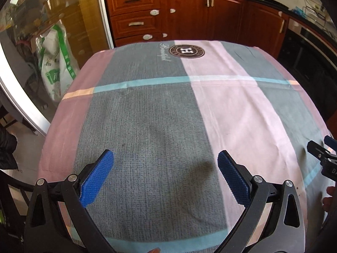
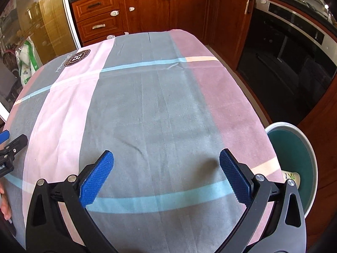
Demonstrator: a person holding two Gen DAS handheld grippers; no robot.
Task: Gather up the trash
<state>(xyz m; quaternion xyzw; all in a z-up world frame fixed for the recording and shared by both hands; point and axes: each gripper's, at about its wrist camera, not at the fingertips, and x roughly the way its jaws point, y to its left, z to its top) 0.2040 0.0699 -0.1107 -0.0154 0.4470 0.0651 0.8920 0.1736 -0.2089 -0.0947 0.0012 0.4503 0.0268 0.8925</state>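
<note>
While both tools hang over the table, neither holds anything. Left gripper: blue pads spread wide apart, nothing between them, poised above the grey panel of the tablecloth. Right gripper: pads likewise wide apart and empty, above the same cloth near its right-hand edge.

Table surface: a checked cloth in grey, pink and pale blue, with a round brown emblem toward the far end. No loose item is visible on it in either view.

Trash location: the only candidate seen is a small pale container with green print, lying inside the white-rimmed bin with dark green interior, which stands on the floor just beside the table's right edge. Part of the container is hidden behind the right gripper's arm, so its exact kind cannot be told.

Step in hand, as judged: the table appears cleared, and the task stands at or near its end, or at a pause between items. Whether further trash lies outside both views cannot be determined.

Next move, as judged: survey the areas not covered before closing out. If another item is found, approach with pads apart, centre it between them, close, and carry it rightward over the bin's mouth before release.
</note>
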